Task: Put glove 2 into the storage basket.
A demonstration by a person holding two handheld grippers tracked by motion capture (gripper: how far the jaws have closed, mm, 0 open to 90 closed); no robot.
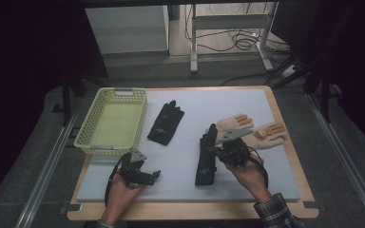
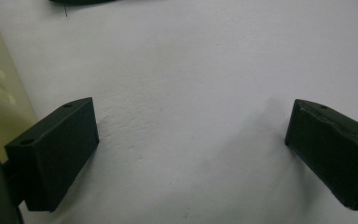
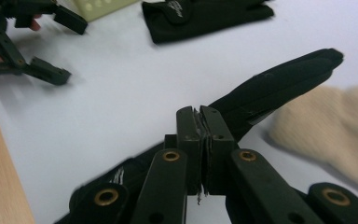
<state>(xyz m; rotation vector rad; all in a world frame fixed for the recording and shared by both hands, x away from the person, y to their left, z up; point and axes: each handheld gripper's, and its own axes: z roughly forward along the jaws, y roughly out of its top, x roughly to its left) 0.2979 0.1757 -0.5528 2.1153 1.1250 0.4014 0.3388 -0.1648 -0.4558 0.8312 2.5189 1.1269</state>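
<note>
From the high view, the right gripper point(image 1: 217, 151) sits on a long black glove point(image 1: 207, 156) in the middle of the white mat point(image 1: 190, 118). A second black glove point(image 1: 166, 122) lies beside the yellow basket point(image 1: 90, 140). Two tan gloves point(image 1: 252, 130) lie just behind the right gripper. The left gripper point(image 1: 156, 175) rests near the mat's front edge.

In the left gripper view, the jaws stand wide apart with bare mat between them.

In the right gripper view, the jaws are pressed together, maybe pinching a thin bit of the long black glove point(image 3: 279, 84).
</note>
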